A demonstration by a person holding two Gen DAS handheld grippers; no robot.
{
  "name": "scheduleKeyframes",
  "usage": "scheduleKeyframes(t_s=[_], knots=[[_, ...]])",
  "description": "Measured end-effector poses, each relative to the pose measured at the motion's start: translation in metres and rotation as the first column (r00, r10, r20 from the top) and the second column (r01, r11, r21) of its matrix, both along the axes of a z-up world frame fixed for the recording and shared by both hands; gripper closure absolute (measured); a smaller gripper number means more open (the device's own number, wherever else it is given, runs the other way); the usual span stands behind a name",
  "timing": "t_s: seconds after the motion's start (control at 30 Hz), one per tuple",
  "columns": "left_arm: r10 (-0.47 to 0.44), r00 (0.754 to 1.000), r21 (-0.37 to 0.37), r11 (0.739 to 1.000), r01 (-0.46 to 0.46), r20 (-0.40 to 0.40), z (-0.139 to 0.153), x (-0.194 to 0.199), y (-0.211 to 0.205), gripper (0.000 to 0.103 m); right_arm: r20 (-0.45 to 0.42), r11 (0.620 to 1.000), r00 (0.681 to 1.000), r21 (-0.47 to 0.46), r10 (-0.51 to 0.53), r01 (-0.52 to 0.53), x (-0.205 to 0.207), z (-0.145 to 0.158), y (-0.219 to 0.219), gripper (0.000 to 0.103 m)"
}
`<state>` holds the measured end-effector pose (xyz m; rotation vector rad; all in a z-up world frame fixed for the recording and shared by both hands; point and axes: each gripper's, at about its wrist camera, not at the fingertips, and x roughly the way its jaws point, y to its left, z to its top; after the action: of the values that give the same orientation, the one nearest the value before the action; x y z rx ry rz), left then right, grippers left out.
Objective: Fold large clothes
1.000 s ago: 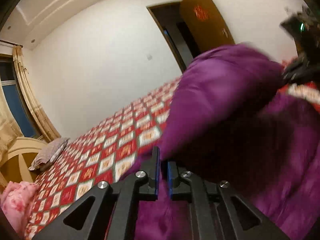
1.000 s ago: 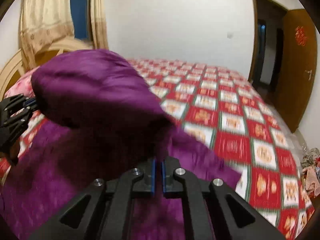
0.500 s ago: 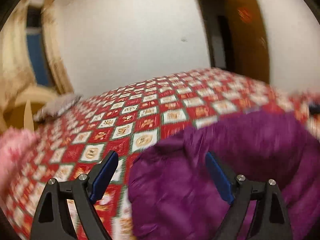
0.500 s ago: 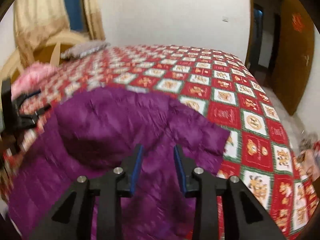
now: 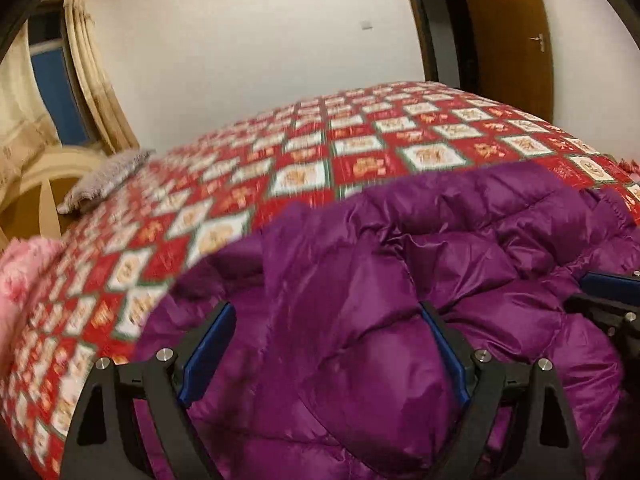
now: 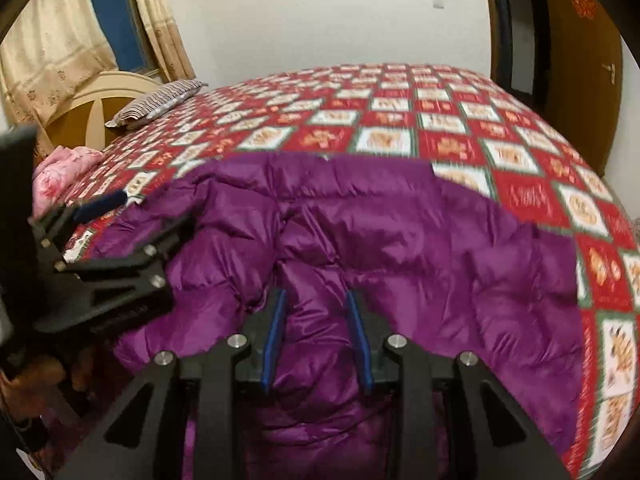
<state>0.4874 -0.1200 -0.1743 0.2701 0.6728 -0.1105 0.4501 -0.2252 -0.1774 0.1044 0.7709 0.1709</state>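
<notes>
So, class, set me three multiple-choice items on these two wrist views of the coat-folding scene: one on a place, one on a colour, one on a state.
1. Where does the coat lie?
A. on the bed
B. on a chair
C. on the floor

2. What colour is the coat?
A. green
B. purple
C. grey

3. How do the jaws of the left gripper stand?
A. shut on a pillow
B. shut with nothing between
C. wide apart over the coat

Answers:
1. A, since the coat spreads over the red patterned bedspread.
2. B, as both views show shiny purple quilted fabric.
3. C, since the blue pads stand far apart, with coat fabric bulging between them and no pinch to be seen. The right gripper stands open too, but narrower.
</notes>
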Motion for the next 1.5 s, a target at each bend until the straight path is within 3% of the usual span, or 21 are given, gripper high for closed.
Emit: scheduleKeyframes(t_s=[0.3,0.57,1.5], knots=[[0.002,0.997,0.001,1.0,-0.002,-0.075,-0.02,0.011,-0.002,0.011,0.0,1.0,1.0,-0.025,-0.001,0.001,-0.001,-0.014,0.002,0.069],[0.011,0.997,0.039,0.999,-0.008,-0.073,-0.025,0.011,-0.008,0.01,-0.01,1.0,1.0,-0.03,-0.006,0.005,0.001,-0.019,0.004,0.069],[0.011,0.997,0.033,0.999,-0.009,-0.076,-0.026,0.012,-0.007,0.01,-0.011,0.998,1.0,-0.056,-0.011,0.01,0.003,-0.022,0.007,0.069]])
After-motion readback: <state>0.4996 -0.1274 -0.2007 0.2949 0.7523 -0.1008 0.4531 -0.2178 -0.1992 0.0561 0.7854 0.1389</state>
